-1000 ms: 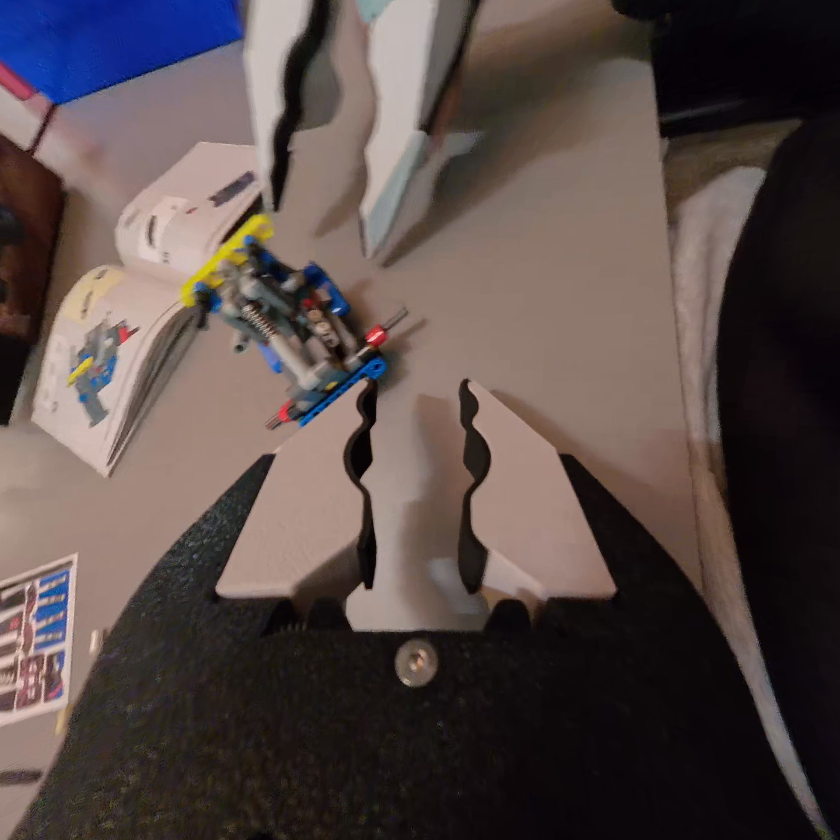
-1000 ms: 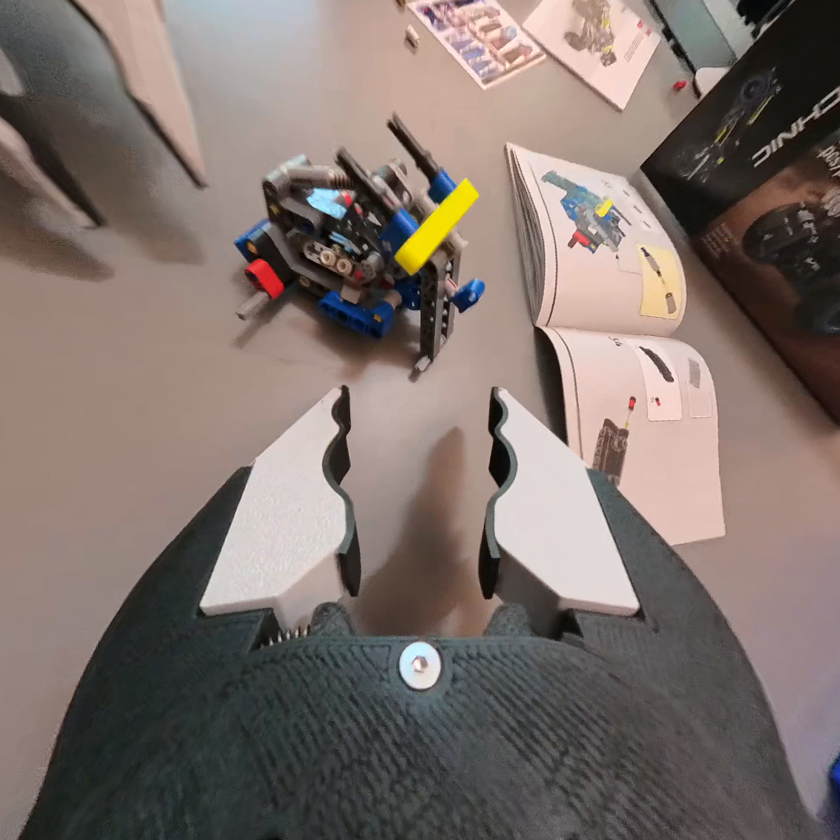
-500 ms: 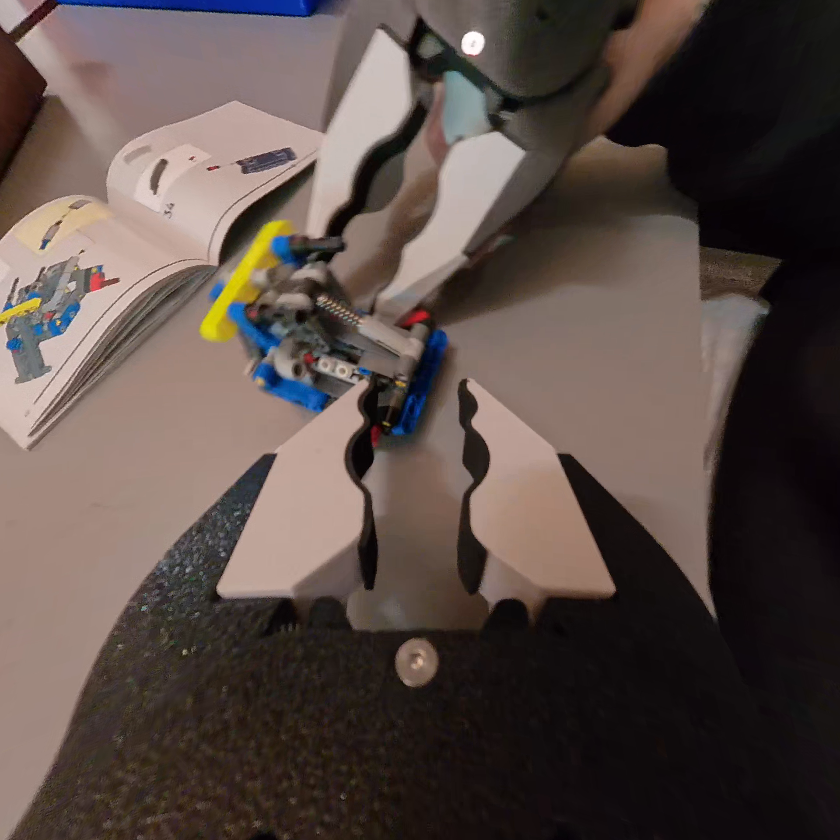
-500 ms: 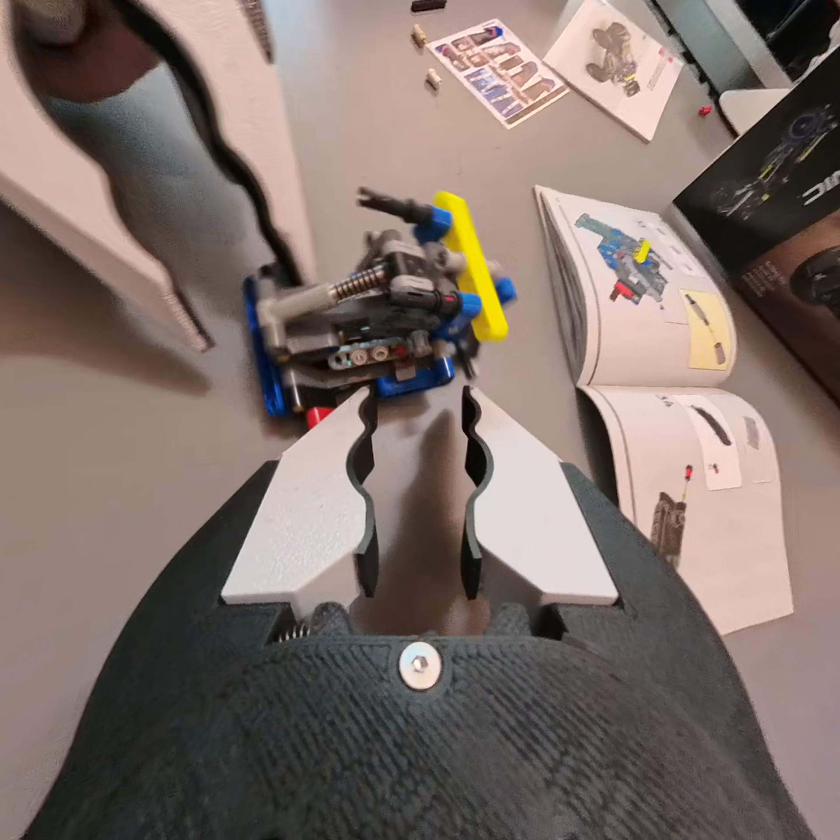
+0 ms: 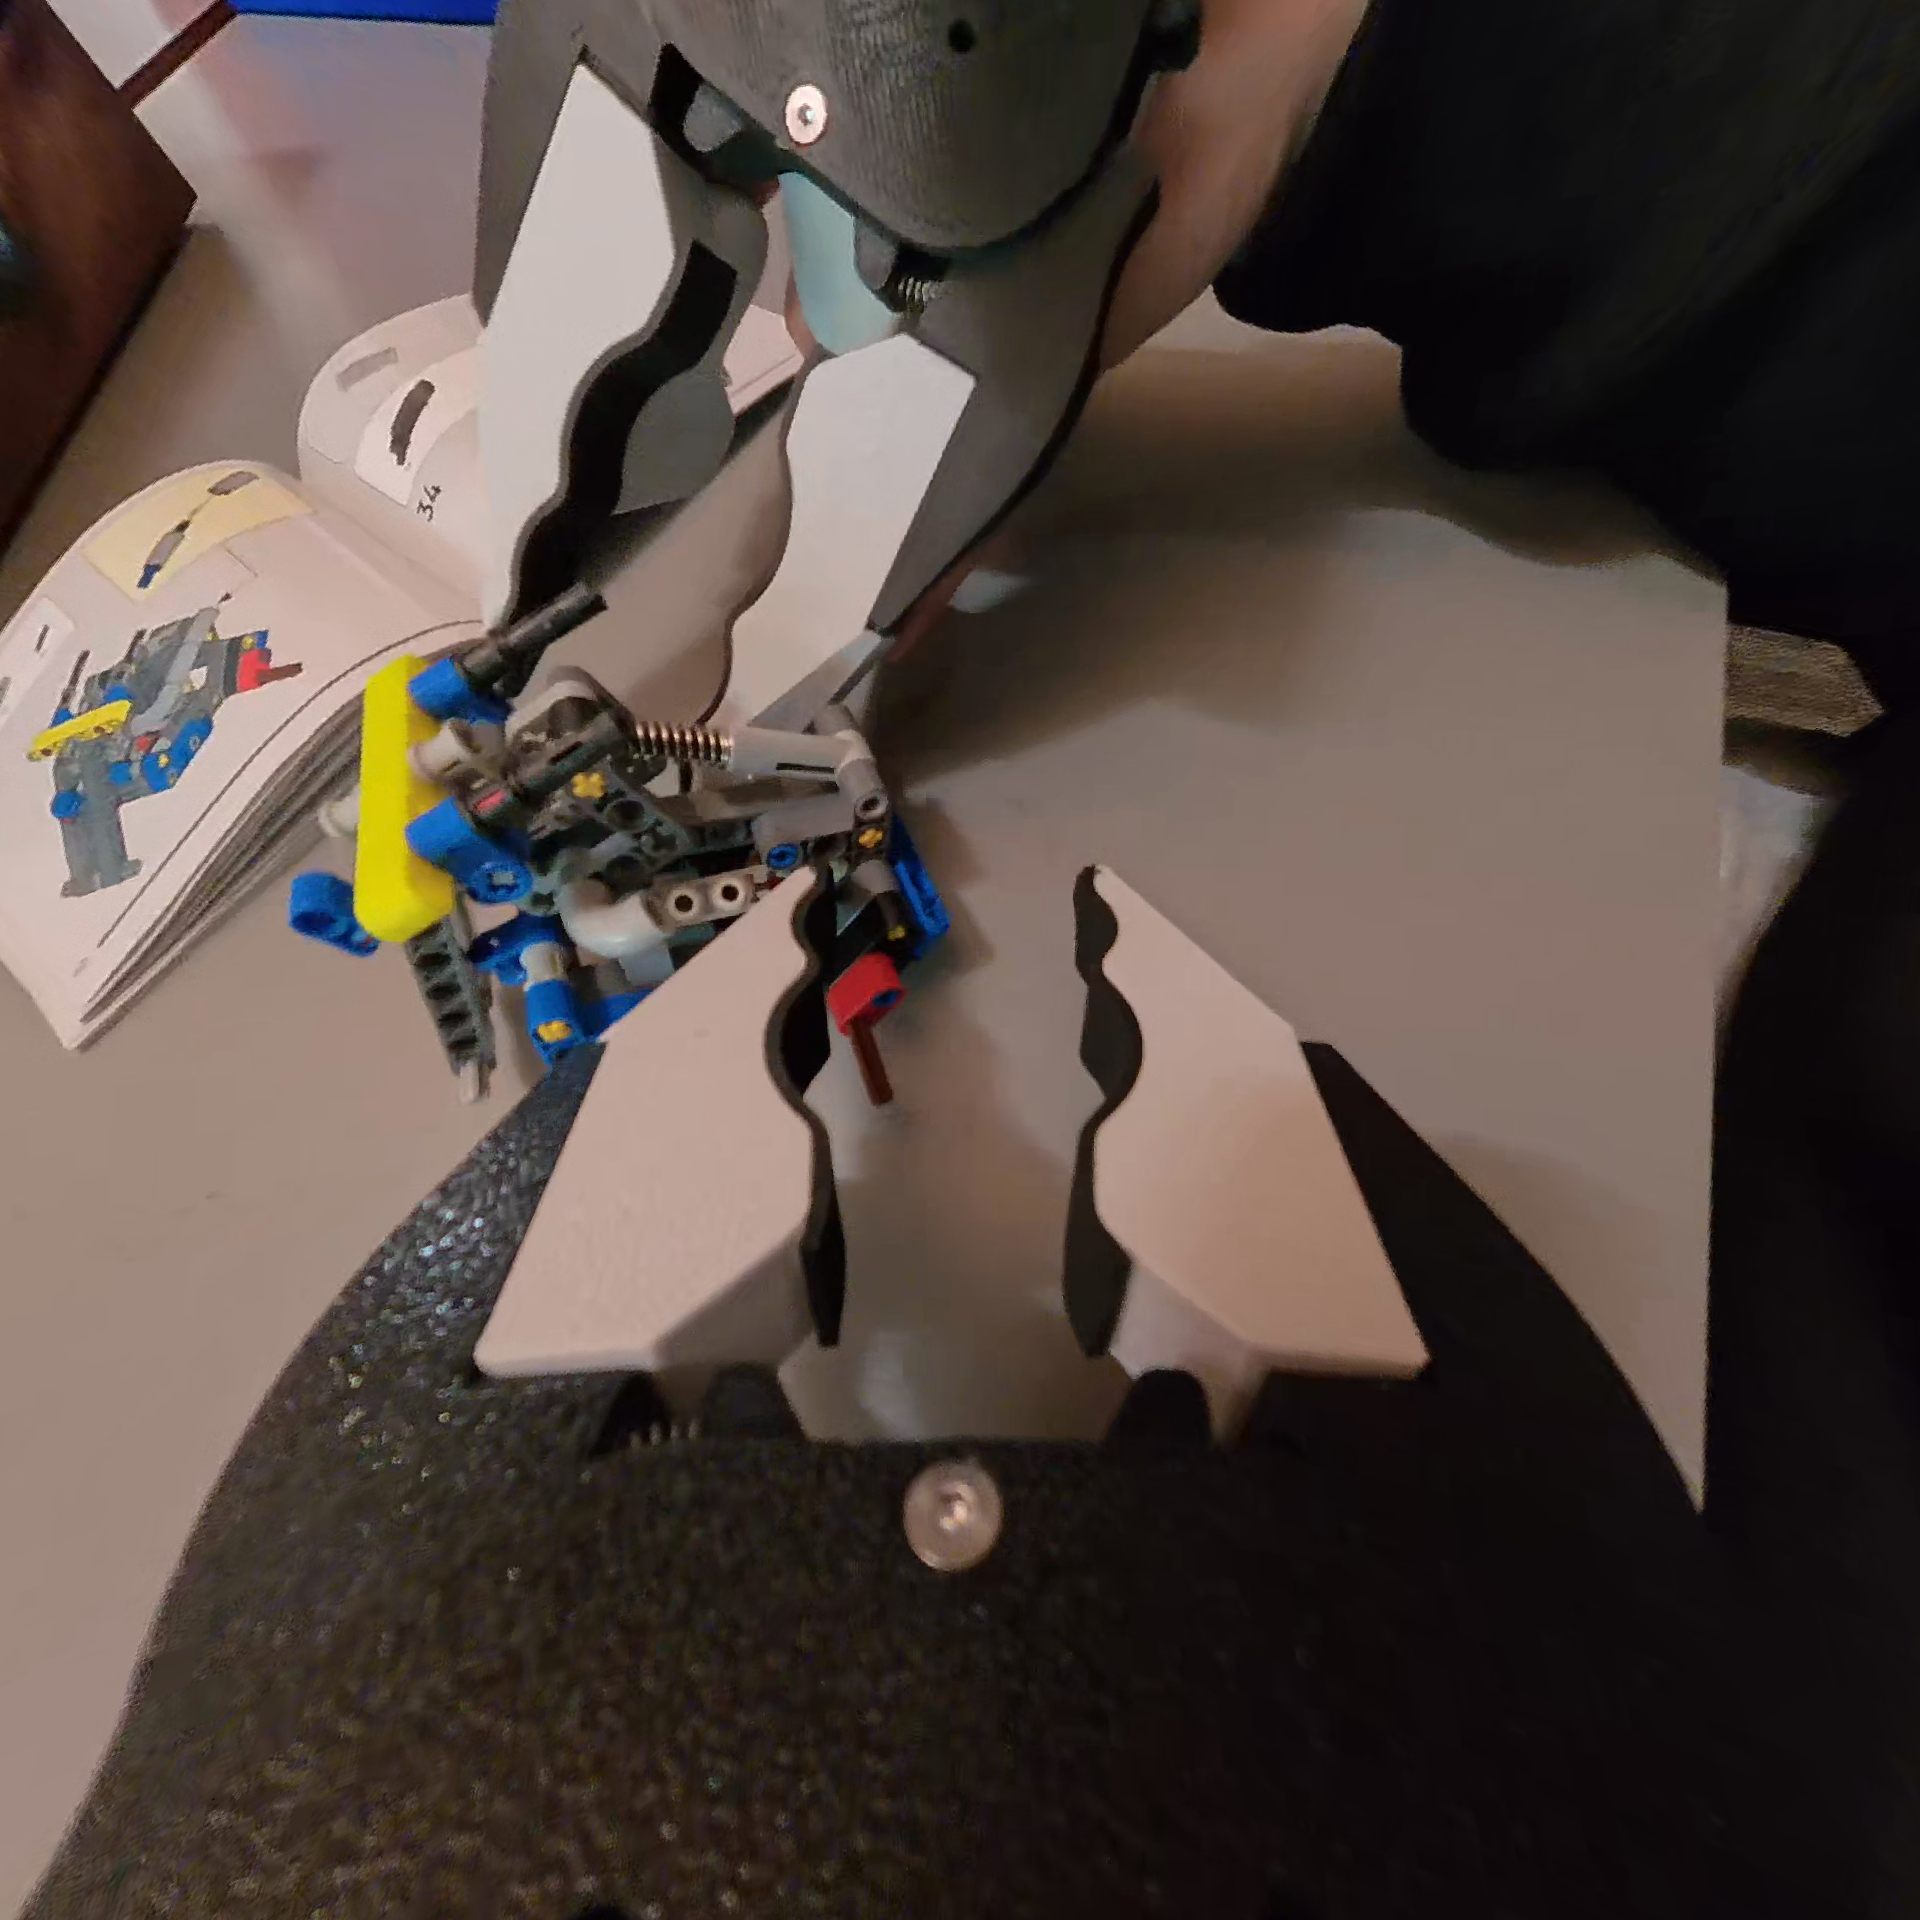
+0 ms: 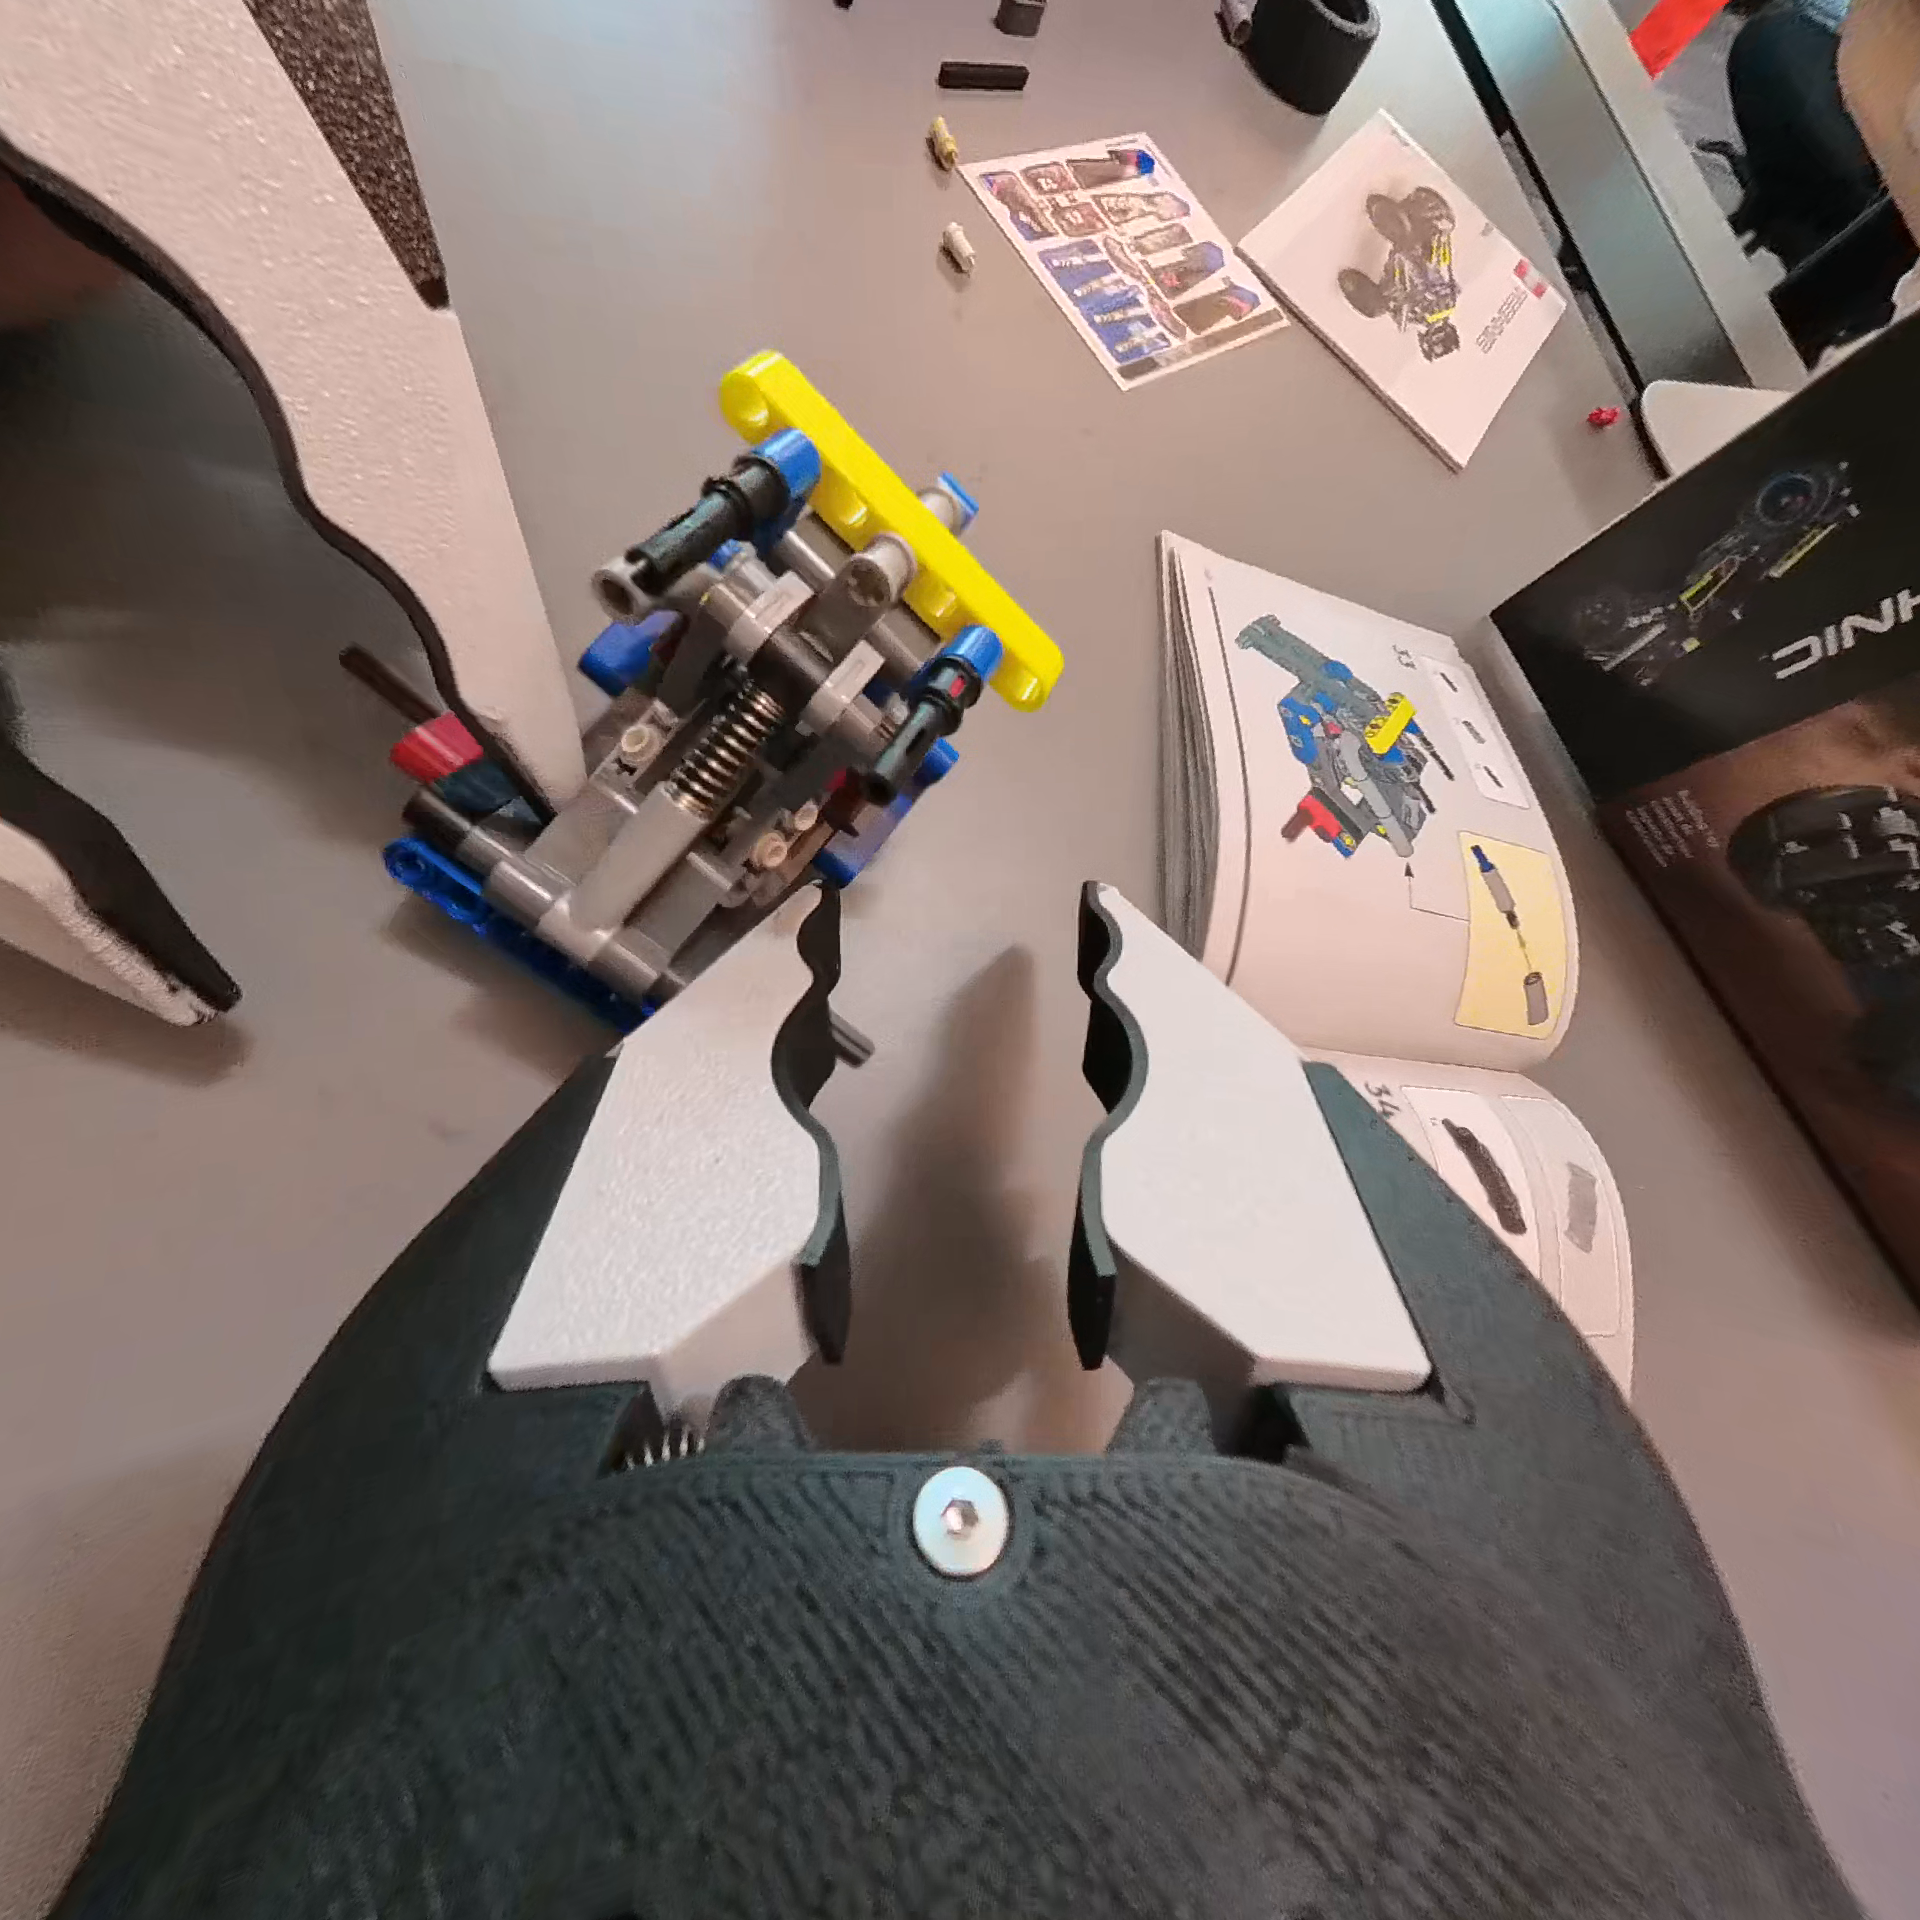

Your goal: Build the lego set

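**Left wrist view and right wrist view: two released tools flank a brick-built model**

Left wrist view shows the left tool with its jaws apart and nothing clamped; its left finger overlaps the near corner of the brick-built model, and a red pin of the model lies in the gap without being pressed. The model, with a yellow beam, a coil spring and blue parts, sits on the grey bench.

Right wrist view shows the right tool likewise spread, bare bench between its pads; its left fingertip is just beside the model's near edge. An open instruction booklet lies right of the model, a dark product box farther right. A sticker sheet, a thin leaflet and a few loose pins lie at the far side.
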### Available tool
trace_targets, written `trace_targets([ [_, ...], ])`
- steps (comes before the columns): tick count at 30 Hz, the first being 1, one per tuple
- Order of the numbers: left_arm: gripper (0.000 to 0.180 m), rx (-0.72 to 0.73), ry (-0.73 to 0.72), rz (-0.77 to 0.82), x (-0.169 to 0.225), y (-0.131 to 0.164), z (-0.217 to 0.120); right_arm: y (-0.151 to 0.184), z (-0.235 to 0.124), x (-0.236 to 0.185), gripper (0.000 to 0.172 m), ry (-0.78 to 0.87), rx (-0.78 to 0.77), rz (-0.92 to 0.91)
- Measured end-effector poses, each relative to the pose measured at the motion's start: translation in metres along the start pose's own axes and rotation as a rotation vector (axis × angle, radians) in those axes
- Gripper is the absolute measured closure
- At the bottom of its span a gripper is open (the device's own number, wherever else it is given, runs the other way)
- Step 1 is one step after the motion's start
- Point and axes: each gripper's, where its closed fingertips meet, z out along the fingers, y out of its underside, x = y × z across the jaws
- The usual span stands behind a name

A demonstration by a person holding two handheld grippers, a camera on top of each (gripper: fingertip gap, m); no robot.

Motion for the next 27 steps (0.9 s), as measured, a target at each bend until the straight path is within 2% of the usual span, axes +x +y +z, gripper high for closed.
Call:
trace_targets([
  [7,0.137,0.008,0.055,-0.032,0.003,-0.007,0.006,0.008,-0.008,0.003,0.127,-0.039,0.071,-0.032],
  [12,0.135,0.001,0.058,0.02,0.013,-0.015,0.019,0.017,-0.018,0.01,0.117,-0.043,0.067,-0.07],
  [15,0.135,0.008,0.081,0.016,0.017,-0.019,0.022,0.023,-0.034,0.003,0.119,-0.09,0.071,-0.101],
  [20,0.137,0.007,0.111,0.013,0.015,-0.016,0.014,0.007,-0.071,0.0,0.111,-0.156,0.238,-0.034],
  [22,0.14,0.026,0.125,0.021,0.012,-0.016,0.002,0.003,-0.082,0.014,0.111,-0.096,0.306,0.006],
  [25,0.14,0.037,0.184,0.024,0.009,-0.011,-0.019,0.008,-0.089,0.058,0.114,0.161,0.382,0.076],
  [27,0.14,0.02,0.168,0.022,-0.001,-0.001,-0.031,0.009,-0.091,0.075,0.116,0.303,0.409,0.065],
])
